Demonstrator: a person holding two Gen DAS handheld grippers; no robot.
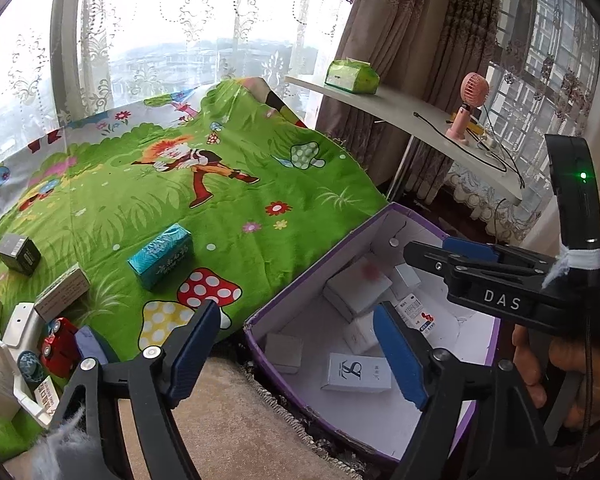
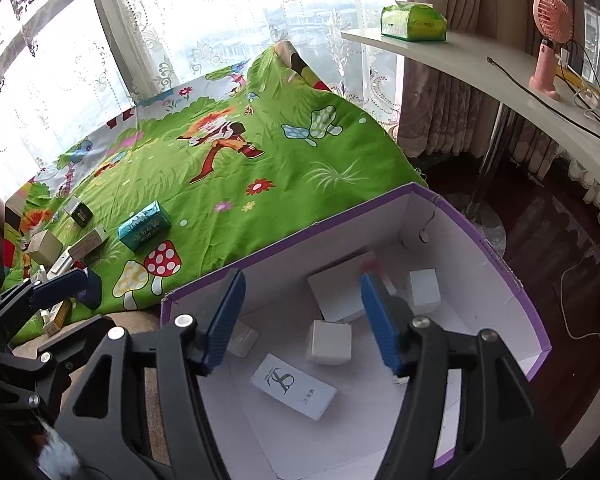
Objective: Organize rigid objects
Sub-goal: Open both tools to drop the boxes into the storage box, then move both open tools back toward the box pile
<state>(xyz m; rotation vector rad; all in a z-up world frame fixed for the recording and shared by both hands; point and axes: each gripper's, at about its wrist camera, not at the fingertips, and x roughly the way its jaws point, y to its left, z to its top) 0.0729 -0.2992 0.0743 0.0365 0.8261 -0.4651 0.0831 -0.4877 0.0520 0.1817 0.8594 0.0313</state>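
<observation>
**Drop done, next pick ahead**

Several small white cartons (image 2: 294,386) lie inside the purple-rimmed white cardboard box (image 2: 536,312). Above that box, the right gripper (image 2: 302,320) and left gripper (image 1: 300,354) both gape empty. Beside the box, a teal carton (image 1: 161,255) awaits on the green cartoon blanket (image 1: 220,200); reaching there seems next.

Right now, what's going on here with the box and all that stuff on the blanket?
A person is sorting small boxes into a purple carton. Both grippers are over it with open jaws and hold nothing: the left gripper at its near corner, the right gripper above its inside. Several white boxes lie inside. A teal box, a red toy car and other packs wait on the green blanket.
</observation>
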